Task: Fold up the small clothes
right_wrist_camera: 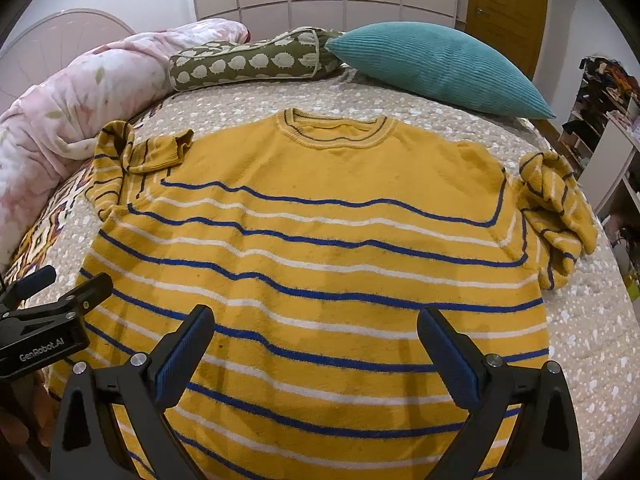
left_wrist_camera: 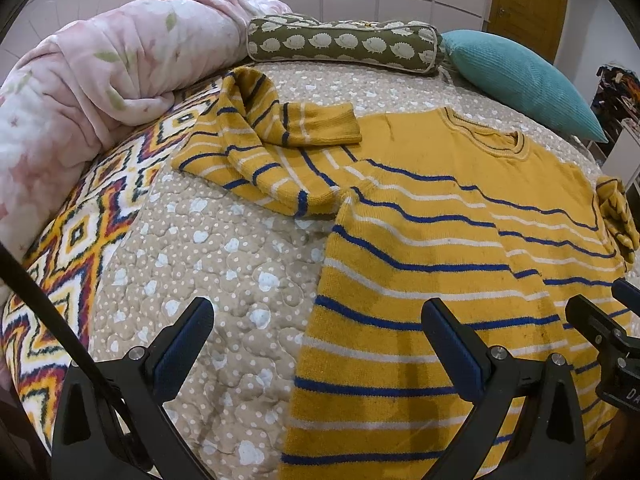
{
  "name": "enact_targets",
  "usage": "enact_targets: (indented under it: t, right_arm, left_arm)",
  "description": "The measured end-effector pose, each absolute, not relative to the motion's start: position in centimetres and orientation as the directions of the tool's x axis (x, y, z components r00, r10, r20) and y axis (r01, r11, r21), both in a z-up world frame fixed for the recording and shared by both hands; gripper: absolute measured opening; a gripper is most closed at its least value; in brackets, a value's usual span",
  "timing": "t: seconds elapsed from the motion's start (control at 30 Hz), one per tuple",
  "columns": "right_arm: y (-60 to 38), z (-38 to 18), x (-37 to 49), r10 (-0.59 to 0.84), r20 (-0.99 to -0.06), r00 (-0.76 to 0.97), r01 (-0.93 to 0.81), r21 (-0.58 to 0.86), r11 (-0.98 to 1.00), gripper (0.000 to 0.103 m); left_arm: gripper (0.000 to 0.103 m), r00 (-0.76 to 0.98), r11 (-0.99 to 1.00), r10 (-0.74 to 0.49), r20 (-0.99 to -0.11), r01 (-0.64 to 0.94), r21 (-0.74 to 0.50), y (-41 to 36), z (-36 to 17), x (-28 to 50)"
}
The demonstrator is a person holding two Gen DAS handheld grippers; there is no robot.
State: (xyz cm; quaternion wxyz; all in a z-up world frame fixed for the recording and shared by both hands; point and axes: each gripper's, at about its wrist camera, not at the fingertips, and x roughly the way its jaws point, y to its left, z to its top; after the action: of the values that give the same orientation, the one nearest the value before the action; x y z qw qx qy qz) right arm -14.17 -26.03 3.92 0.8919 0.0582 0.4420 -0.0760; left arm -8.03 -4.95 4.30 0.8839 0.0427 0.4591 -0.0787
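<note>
Your left gripper (left_wrist_camera: 316, 344) spread, empty, low-centre over sweater (left_wrist_camera: 440, 240) left hem edge. Sweater flat, centre frame, both sleeves bunched, so prob. laid out for folding. Your right gripper (right_wrist_camera: 316, 348) spread, empty.

one striped sweater (right_wrist_camera: 320, 248), two pillows, hedgehog bolster (right_wrist_camera: 248, 64) and teal cushion (right_wrist_camera: 436, 68), one pink comforter (right_wrist_camera: 80, 96), two tongs

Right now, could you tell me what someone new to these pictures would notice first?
The eye lands on the mustard sweater with blue and white stripes, spread flat on the dotted bedspread, its sleeves bunched at both sides. Behind it, at the far edge of the bed, lie a teal pillow and a green hedgehog-print bolster. Both the left gripper and the right gripper hang open over the hem.
</note>
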Motion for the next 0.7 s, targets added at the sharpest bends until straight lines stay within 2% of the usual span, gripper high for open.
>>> enact_targets:
  t: [0.7]
  right_arm:
    - [-27.4,4.1,-15.2,-0.088,-0.793,0.603,0.213,0.054,0.976,0.103]
  left_arm:
    - [0.103,0.617,0.978,-0.085,-0.782,0.202,0.052,-6.5,5.9,-9.1]
